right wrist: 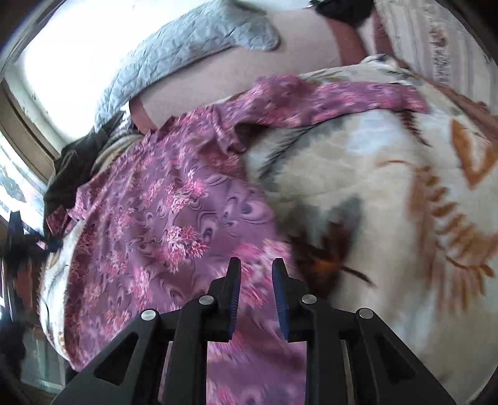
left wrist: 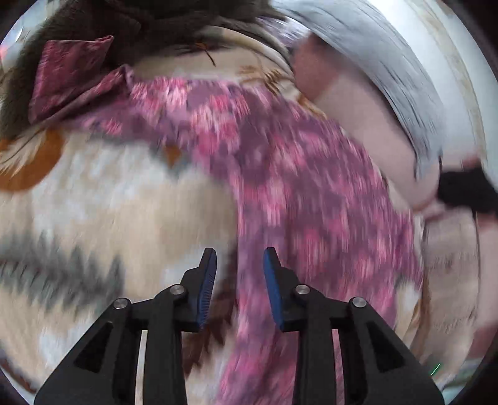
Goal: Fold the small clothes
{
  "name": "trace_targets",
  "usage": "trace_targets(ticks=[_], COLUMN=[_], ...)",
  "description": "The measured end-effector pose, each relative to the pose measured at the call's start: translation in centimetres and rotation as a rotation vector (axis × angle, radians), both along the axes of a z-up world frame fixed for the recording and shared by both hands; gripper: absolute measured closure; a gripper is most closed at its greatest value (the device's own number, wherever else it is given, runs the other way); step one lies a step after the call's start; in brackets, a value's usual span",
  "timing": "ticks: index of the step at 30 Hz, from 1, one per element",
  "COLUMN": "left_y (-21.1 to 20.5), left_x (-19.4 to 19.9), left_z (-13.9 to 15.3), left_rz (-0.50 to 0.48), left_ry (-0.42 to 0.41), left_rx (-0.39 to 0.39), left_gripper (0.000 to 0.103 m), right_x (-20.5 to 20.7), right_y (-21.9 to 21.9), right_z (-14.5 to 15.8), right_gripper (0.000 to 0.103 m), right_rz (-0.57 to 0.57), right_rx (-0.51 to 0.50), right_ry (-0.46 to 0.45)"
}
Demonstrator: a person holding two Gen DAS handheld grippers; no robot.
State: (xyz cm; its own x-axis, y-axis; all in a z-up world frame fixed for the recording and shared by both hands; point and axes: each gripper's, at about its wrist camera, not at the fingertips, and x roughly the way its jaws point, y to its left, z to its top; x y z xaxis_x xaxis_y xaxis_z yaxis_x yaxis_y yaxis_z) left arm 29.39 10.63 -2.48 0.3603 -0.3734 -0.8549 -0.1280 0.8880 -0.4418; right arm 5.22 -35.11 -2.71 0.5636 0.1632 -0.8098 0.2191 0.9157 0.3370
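Observation:
A pink and purple floral garment [left wrist: 280, 174] lies spread on a cream blanket [left wrist: 124, 199] with brown and grey leaf prints. In the left wrist view its sleeve [left wrist: 71, 74] lies at the far left, and my left gripper [left wrist: 239, 258] hangs open and empty above the garment's left edge. In the right wrist view the garment [right wrist: 162, 205] fills the left half, with a sleeve [right wrist: 342, 96] stretched to the far right. My right gripper [right wrist: 256, 268] is open and empty just above the garment's right edge. Both views are motion-blurred.
A grey quilted cloth [left wrist: 389, 78] and a pale pink pillow [left wrist: 358, 118] lie beyond the garment; they also show in the right wrist view [right wrist: 186, 53]. Dark brown fabric [left wrist: 124, 21] lies at the far left. A dark cloth [right wrist: 74, 168] lies at the bed's left edge.

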Motion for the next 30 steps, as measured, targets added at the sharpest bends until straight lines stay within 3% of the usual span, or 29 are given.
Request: trace_targets(ticks=[3, 5, 7, 8, 12, 14, 16, 18, 21, 23, 26, 28, 30], left_y=[0.3, 0.5, 0.7, 0.8, 2.1, 2.2, 2.0, 2.4, 2.7, 1.8, -0.6, -3.0, -5.4], left_x=[3.5, 4.9, 5.8, 6.2, 6.3, 6.5, 6.8, 6.6, 5.0, 3.2, 0.3, -1.6, -2.9], left_z=[-1.8, -3.6, -4.4, -4.3, -2.1, -1.9, -3.3, -4.8, -4.0, -2.6, -0.6, 0.4, 0.7], left_rz=[0.071, 0.103, 0.126, 0.127, 0.183, 0.198, 0.198, 0.202, 0.203, 0.137, 0.014, -0.067, -0.133], left_ry=[0.056, 0.107, 0.111, 0.097, -0.012, -0.026, 0.033, 0.089, 0.060, 0.026, -0.056, -0.113, -0.153], left_rx=[-0.012, -0.018, -0.052, -0.058, -0.065, 0.000, 0.082, 0.082, 0.035, 0.047, 0.065, 0.078, 0.103], left_gripper=[0.062, 0.062, 0.079, 0.100, 0.101, 0.101, 0.101, 0.100, 0.100, 0.100, 0.099, 0.093, 0.077], right_x=[1.2, 1.3, 1.5, 1.7, 2.3, 2.8, 4.0, 5.5, 5.3, 5.3, 4.7, 4.3, 4.8], right_y=[1.1, 1.6, 1.8, 1.9, 2.1, 2.0, 2.0, 2.1, 0.3, -3.7, -13.3, -20.1, -24.8], right_z=[-1.7, -2.1, -1.9, -1.5, 1.3, 2.2, 0.8, -2.2, -1.4, 0.5, 2.2, 1.8, 0.4], right_gripper=[0.080, 0.079, 0.074, 0.075, 0.075, 0.075, 0.075, 0.076, 0.079, 0.076, 0.050, 0.049, 0.049], right_rz=[0.016, 0.021, 0.036, 0.041, 0.058, 0.055, 0.063, 0.085, 0.079, -0.031, -0.344, -0.568, -0.718], right_rx=[0.027, 0.009, 0.006, -0.002, -0.043, -0.060, -0.078, -0.097, -0.027, 0.053, 0.119, 0.184, 0.260], right_ry=[0.029, 0.018, 0.004, -0.001, -0.108, -0.151, -0.115, 0.017, -0.019, -0.073, -0.162, -0.187, -0.167])
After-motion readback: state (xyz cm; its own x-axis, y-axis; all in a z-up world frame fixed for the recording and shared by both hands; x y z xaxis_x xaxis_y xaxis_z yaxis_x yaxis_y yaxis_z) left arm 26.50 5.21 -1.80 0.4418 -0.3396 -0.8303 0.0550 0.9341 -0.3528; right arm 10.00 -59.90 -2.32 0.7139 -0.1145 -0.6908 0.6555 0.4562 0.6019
